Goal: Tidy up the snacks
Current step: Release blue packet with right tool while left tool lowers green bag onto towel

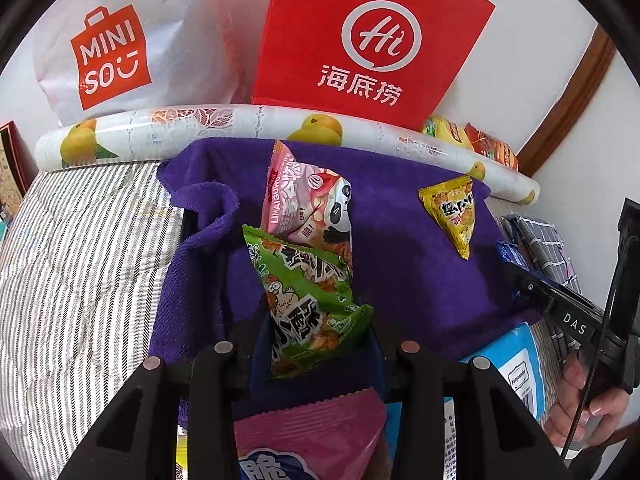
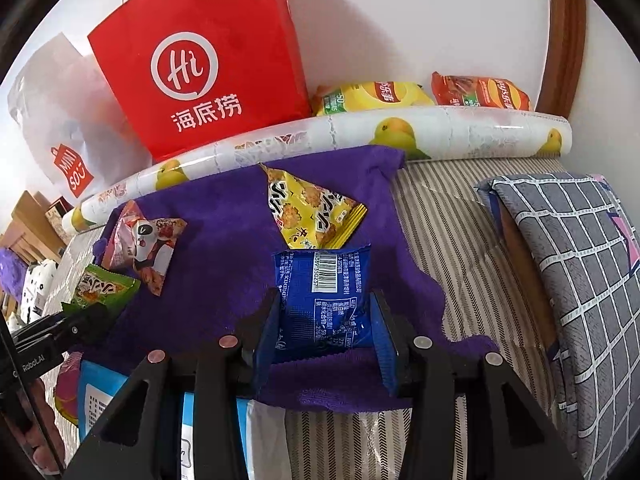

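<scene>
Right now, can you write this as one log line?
left gripper: shut on green snack packet | right gripper: holding blue snack packet | both over purple towel

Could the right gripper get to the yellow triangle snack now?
Probably not yet: the right gripper is shut on a blue packet. The yellow snack lies just beyond it on the purple towel, uncovered.

Looked like home bedroom: striped bedding (image 2: 452, 216) under grippers, checked pillow (image 2: 568, 264) right of right gripper, shopping bags (image 1: 372, 40) against wall ahead.
</scene>
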